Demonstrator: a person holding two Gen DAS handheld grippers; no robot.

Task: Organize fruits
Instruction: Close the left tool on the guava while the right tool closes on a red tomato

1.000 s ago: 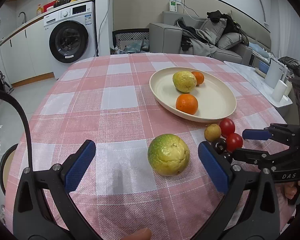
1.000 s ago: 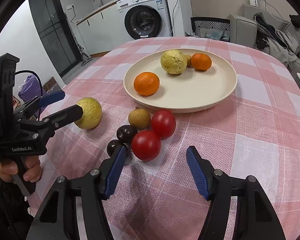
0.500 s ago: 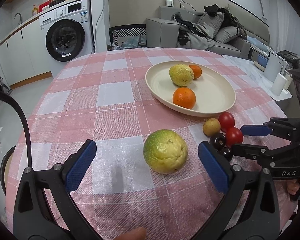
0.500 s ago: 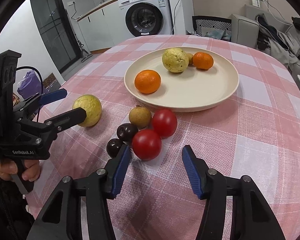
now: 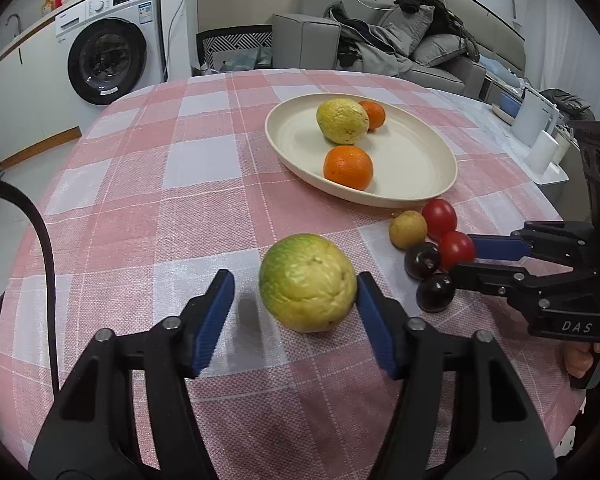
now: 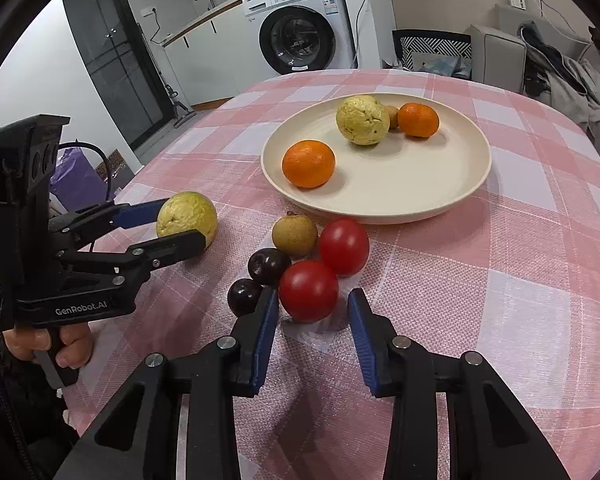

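The left gripper [image 5: 295, 300], jaws just closing, is bracketing a bumpy yellow-green guava [image 5: 308, 282], one pad touching. The right gripper [image 6: 314, 316], also closing but not yet gripping, is flanking a glossy red tomato [image 6: 308, 290].

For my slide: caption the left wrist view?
Left gripper closing around a green-yellow guava beside the fruit plate.

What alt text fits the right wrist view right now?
The right gripper has been closing around the nearer red tomato, not yet pinching it. Beside it the left gripper brackets a yellow-green fruit; the cream plate lies beyond.
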